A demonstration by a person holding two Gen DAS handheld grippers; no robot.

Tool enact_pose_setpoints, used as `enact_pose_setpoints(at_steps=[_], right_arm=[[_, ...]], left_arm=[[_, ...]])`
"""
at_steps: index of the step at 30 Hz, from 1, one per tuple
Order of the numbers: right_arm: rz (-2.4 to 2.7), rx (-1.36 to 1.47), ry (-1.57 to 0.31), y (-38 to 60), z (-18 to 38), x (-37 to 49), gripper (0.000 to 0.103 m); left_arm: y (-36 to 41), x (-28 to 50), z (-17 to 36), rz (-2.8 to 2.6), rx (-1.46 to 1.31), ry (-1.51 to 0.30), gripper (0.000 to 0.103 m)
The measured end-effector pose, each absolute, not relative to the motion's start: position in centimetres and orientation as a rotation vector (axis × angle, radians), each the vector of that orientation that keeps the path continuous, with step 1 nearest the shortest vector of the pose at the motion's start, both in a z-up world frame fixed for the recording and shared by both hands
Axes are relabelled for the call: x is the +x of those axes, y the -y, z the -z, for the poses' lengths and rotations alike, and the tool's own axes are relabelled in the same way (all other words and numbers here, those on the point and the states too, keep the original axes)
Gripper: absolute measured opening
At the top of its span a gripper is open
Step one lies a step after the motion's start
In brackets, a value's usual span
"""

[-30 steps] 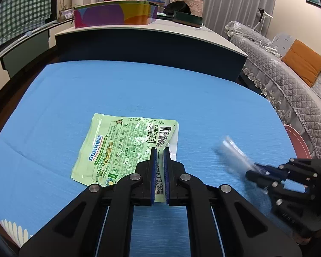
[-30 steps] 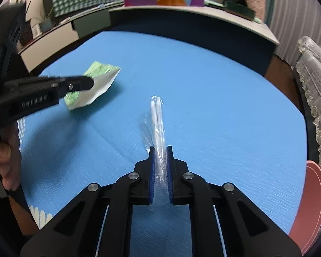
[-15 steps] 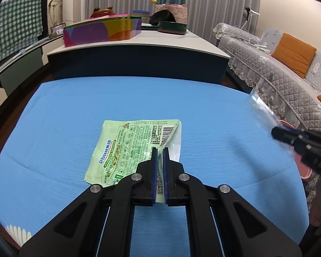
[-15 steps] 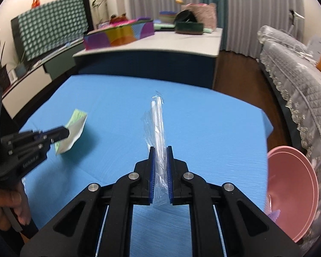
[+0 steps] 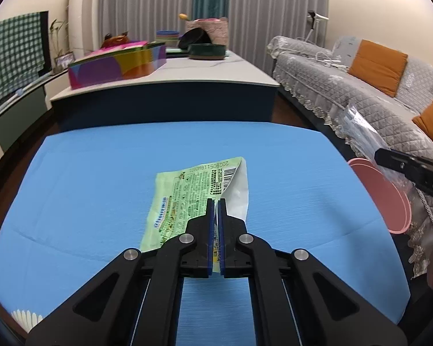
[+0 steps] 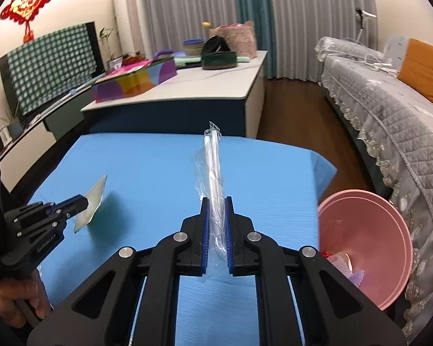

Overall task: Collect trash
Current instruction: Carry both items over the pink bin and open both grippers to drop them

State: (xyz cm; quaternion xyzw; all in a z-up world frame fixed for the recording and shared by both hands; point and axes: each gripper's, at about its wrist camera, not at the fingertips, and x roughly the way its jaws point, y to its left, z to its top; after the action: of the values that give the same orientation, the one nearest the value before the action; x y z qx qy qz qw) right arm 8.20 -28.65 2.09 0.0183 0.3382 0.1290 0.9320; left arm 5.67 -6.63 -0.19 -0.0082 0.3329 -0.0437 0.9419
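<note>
My left gripper (image 5: pixel 215 201) is shut on the near edge of a green snack packet (image 5: pixel 193 193), which is lifted and tilted above the blue tablecloth (image 5: pixel 101 178). The packet shows edge-on in the right wrist view (image 6: pixel 93 197) in the left gripper (image 6: pixel 85 201). My right gripper (image 6: pixel 216 201) is shut on a clear plastic wrapper with a white straw (image 6: pixel 213 167), held above the table's right side. The wrapper also shows in the left wrist view (image 5: pixel 360 129). A pink bin (image 6: pixel 369 242) stands beside the table's right edge with some trash inside.
A dark blue counter (image 5: pixel 164 101) behind the table carries a colourful box (image 5: pixel 115 66) and bowls. A grey sofa (image 6: pixel 389 121) with orange cushions runs along the right. A checked cloth covers a screen (image 6: pixel 52 60) at the left.
Both grippers have risen and swung right. The green packet has lifted off the cloth. The right gripper with the wrapper has moved towards the pink bin, which now shows larger.
</note>
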Motion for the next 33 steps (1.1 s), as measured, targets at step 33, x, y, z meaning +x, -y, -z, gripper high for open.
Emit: enact_pose_setpoints(at_steps=[33], right_arm=[[0.185, 0.221, -0.612, 47.7, -4.8, 6.6, 0.01]], left_arm=[[25.5, 11.6, -4.4, 0.495, 0.042, -0.58, 0.002]])
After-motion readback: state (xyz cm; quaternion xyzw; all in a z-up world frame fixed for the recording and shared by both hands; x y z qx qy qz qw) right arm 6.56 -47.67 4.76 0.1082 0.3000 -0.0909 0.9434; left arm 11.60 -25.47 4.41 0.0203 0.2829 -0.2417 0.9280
